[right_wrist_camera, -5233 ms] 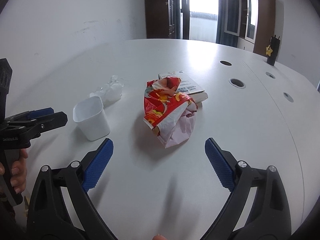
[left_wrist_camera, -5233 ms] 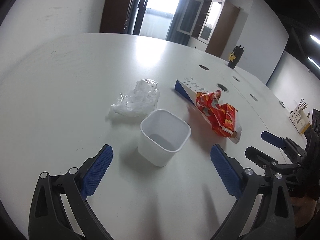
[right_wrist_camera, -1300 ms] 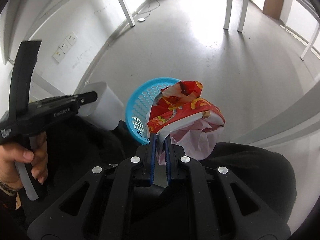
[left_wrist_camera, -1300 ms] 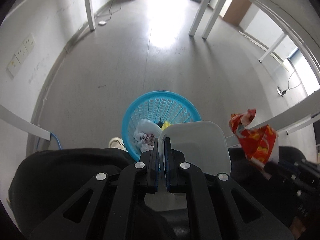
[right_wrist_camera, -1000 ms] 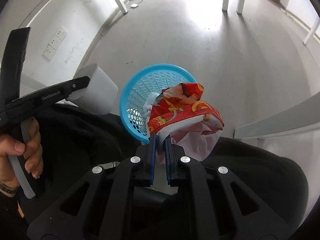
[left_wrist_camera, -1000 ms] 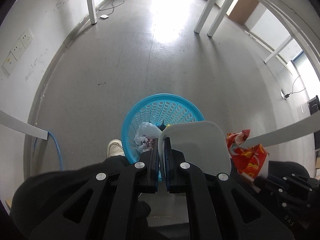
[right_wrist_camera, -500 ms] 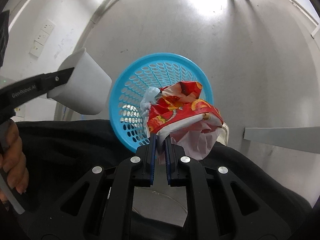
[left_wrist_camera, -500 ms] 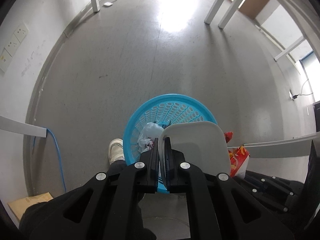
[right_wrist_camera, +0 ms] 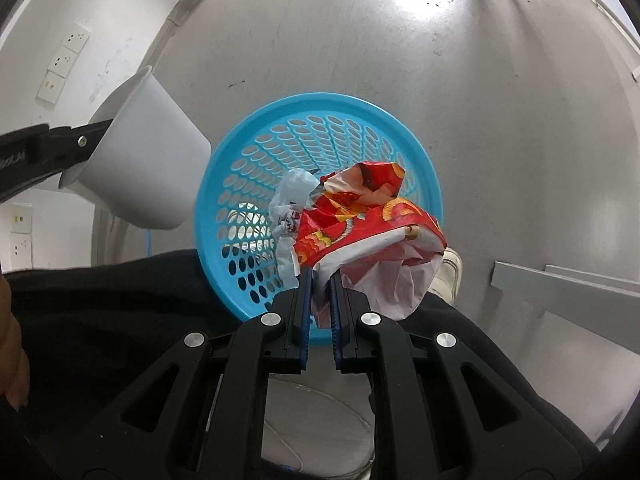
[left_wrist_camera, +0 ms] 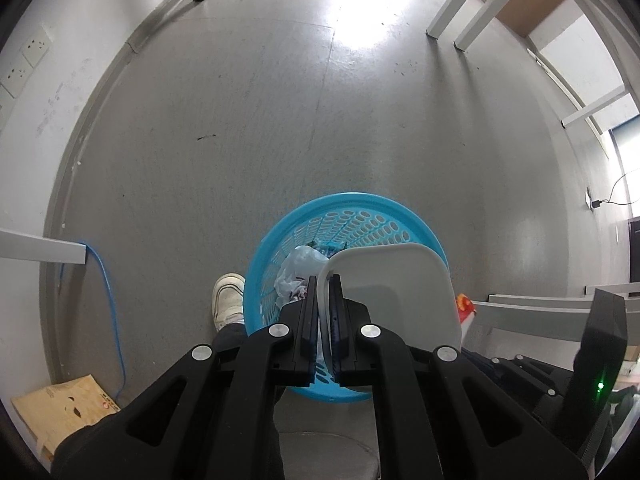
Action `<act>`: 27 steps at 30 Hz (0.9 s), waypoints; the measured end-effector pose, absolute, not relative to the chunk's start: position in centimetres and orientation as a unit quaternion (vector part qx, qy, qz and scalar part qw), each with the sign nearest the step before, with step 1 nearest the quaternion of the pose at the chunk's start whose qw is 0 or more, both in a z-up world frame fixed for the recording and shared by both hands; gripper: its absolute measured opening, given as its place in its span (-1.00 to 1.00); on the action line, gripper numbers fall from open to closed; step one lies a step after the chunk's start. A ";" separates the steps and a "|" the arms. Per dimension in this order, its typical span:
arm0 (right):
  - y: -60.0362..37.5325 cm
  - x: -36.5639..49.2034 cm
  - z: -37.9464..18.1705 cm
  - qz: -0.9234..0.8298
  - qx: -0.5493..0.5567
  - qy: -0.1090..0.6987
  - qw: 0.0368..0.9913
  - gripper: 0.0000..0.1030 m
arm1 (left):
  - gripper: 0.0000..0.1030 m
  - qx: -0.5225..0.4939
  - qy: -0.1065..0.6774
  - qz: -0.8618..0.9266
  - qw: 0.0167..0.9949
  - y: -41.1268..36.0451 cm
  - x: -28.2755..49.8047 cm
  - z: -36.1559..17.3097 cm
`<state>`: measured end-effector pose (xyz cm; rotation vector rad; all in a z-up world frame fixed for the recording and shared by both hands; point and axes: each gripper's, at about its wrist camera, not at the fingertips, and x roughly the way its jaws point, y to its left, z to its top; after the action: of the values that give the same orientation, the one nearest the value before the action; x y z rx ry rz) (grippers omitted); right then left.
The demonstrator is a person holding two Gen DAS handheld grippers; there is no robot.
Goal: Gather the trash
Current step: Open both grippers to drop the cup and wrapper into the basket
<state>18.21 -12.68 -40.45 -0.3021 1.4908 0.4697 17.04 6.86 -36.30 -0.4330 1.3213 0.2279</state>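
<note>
While both tools point down over the blue perforated basket (right_wrist_camera: 320, 120), left tool (left_wrist_camera: 324, 292) pinches the white plastic tub (left_wrist_camera: 396, 292) by its wall, right tool (right_wrist_camera: 320, 292) pinches the red snack wrapper (right_wrist_camera: 360, 216). Basket holds a crumpled plastic bag (right_wrist_camera: 290, 196).

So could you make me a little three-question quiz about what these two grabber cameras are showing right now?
1. True or false: the left gripper is clamped on the rim of the white plastic tub.
2. What does the right gripper hold: A a book, B the red crumpled wrapper, C nothing?
3. What colour is the perforated basket on the floor below both grippers?

Key: 1 true; 2 B; 3 blue.
</note>
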 end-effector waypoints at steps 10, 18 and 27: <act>-12.2 19.7 -41.9 0.208 -0.123 0.679 0.693 -0.77 | -0.83 -0.196 0.611 0.094 0.761 6.9 17.9 -36.7; -12.0 19.7 -41.5 0.206 -0.117 0.675 0.699 -0.30 | -0.39 -0.221 0.599 0.088 0.765 7.0 18.2 -36.5; -11.7 19.4 -40.9 0.207 -0.122 0.668 0.705 -0.25 | -0.39 -0.209 0.607 0.095 0.760 7.1 18.7 -36.6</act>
<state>19.41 -11.73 -40.86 -0.2712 1.4846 0.4601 18.66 7.09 -36.56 -0.4548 1.3223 0.2069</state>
